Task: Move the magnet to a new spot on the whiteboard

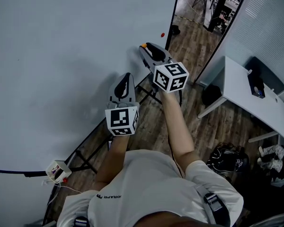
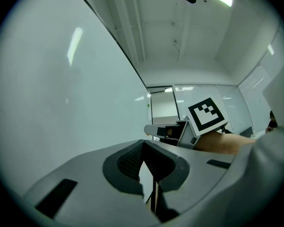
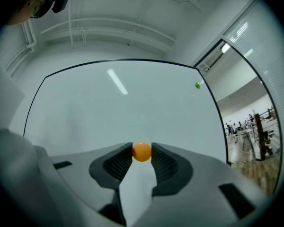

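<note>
— Right tongs pinch the orange magnet at their tips, close by the whiteboard; left tongs pressed together, empty.
— So I'm mid-carry, I judge; next I seat it flat elsewhere, then release.

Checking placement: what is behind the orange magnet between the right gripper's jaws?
Bare whiteboard. The orange magnet covers its contact spot, so touching cannot be told.

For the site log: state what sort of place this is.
Probably an office or lab workspace: a large whiteboard, a white desk and wood-look flooring.
</note>
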A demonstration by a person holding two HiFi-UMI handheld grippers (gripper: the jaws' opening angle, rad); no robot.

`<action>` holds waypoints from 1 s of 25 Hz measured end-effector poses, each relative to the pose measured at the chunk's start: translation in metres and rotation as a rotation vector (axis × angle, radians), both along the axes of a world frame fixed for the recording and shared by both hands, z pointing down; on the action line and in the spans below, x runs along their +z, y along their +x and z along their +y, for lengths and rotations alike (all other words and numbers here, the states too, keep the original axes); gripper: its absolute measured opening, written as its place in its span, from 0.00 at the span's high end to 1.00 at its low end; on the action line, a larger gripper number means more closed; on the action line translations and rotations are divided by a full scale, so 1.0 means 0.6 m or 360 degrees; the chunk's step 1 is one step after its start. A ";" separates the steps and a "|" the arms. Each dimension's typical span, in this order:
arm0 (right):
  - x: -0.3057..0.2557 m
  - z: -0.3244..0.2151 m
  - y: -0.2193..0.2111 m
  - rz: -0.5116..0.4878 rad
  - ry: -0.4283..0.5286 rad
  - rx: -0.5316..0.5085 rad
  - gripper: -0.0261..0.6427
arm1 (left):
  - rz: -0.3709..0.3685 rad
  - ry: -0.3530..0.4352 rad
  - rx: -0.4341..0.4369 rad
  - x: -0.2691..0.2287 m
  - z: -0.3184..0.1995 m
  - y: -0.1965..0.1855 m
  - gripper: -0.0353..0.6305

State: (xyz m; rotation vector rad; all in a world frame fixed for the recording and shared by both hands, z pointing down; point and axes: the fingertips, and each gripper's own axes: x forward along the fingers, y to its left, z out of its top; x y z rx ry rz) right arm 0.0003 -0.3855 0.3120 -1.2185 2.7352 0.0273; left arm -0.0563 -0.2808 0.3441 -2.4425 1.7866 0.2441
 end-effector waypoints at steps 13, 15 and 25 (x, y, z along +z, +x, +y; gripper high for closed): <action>-0.006 -0.032 -0.015 -0.0004 -0.0032 -0.0038 0.76 | -0.0012 0.0005 -0.0009 -0.002 0.010 -0.002 0.94; -0.004 -0.039 -0.018 0.0007 -0.0036 -0.0043 0.76 | -0.0015 0.0005 -0.0008 -0.002 0.011 -0.003 0.94; 0.002 -0.063 -0.033 0.0045 -0.0023 -0.0046 0.76 | -0.0021 0.0010 -0.0023 -0.003 0.016 -0.007 0.94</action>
